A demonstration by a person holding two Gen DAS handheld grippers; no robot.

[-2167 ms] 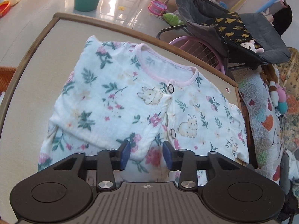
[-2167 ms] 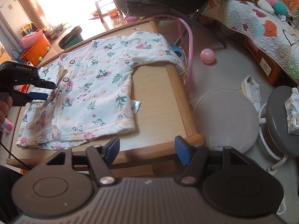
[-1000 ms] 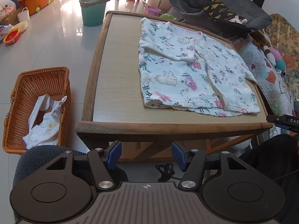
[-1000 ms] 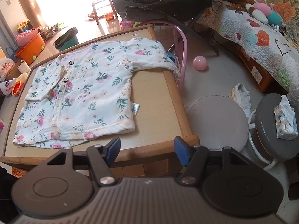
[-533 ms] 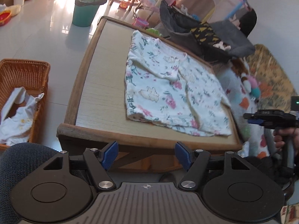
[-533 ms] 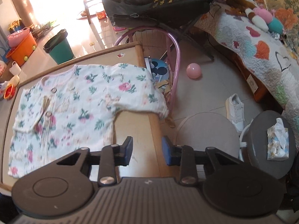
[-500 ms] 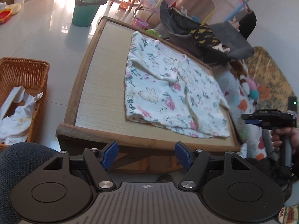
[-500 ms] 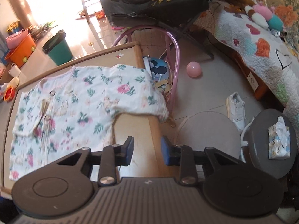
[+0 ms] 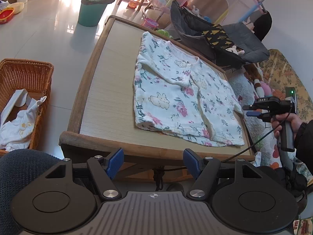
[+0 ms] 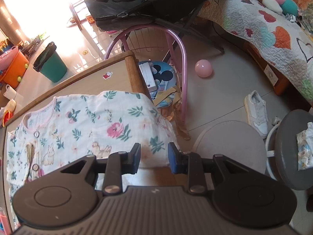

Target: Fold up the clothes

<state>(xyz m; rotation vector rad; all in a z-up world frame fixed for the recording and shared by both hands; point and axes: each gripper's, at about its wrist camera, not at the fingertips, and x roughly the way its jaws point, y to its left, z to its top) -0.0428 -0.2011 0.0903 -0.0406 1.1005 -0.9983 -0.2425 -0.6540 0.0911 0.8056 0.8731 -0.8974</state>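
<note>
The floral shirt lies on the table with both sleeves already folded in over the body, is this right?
Not quite. Only one sleeve is folded over the floral shirt. The other sleeve still lies spread out toward the table edge, in front of the right gripper, as the right wrist view shows.

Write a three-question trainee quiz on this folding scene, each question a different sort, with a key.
1. True or false: the floral baby top lies flat on the table with one sleeve already folded across its front.
2. The right gripper is: A) clamped on the collar, B) open above the unfolded sleeve, C) inside the basket.
3. Fill in: the wicker basket on the floor holds ____ clothes.

Key: 1 true; 2 B; 3 white
</note>
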